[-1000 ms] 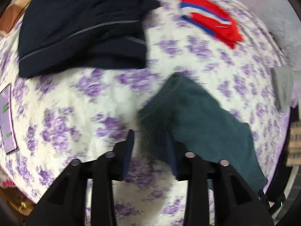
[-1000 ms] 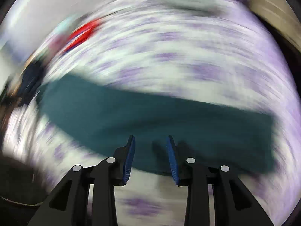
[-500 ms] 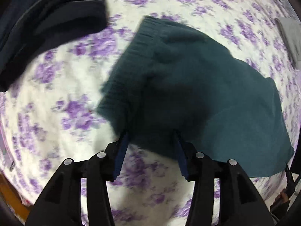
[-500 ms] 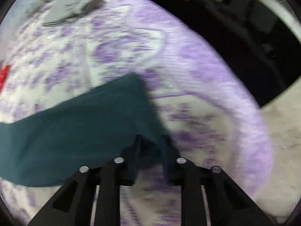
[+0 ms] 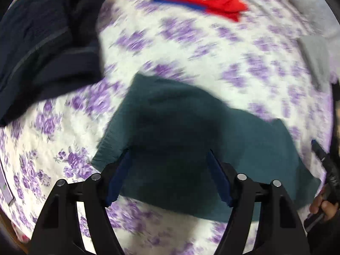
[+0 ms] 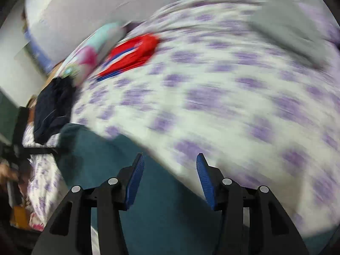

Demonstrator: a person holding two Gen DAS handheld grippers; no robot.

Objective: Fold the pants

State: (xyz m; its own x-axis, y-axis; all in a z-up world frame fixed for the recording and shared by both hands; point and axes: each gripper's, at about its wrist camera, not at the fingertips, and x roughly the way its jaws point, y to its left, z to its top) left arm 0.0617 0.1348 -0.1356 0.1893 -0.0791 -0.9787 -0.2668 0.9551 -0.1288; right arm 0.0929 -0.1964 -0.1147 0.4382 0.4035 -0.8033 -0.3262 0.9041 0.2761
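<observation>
Both tongs just opened above teal pants [image 5: 170, 131] (seemingly flat).

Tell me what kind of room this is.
Probably a bedroom: clothes lie on a bed under a purple-flowered sheet, with a pillow by the wall and teal pants spread out.

The pants [image 5: 191, 131] are matt teal knit cloth, ribbed along the waistband edge, lying on a bed sheet [image 5: 212, 68] of soft matt cloth printed with purple flowers. Each gripper's frame is smooth black plastic with small shiny metal pins; the fingers [image 6: 136, 178] carry ridged blue pads. The red garment [image 5: 212, 2] is smooth striped cloth.
</observation>
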